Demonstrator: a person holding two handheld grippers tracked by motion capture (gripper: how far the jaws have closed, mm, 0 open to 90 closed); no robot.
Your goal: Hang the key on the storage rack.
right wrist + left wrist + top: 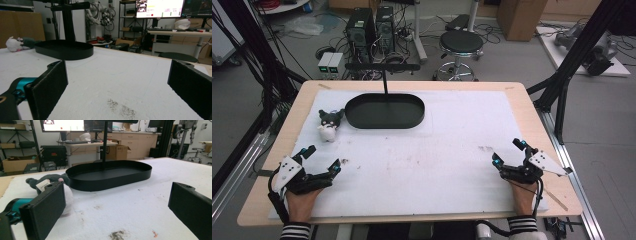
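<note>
A small grey-and-white plush toy (329,125) lies on the white mat (437,160), just left of a black oval tray (385,111) with an upright post. My left gripper (321,159) rests open at the mat's front left, nothing between its jaws. In the left gripper view the plush toy (47,185) sits behind the left jaw, and the tray (110,175) is straight ahead. At the front right my right gripper (508,152) is open and holds nothing. The right gripper view looks across the mat to the tray (63,50) and the plush toy (15,43) far off.
The wooden table (522,92) edges the mat on all sides. Beyond the far edge stand a black stool (460,45), two computer towers (371,27) and cables on the floor. Black frame struts (562,85) rise at both sides.
</note>
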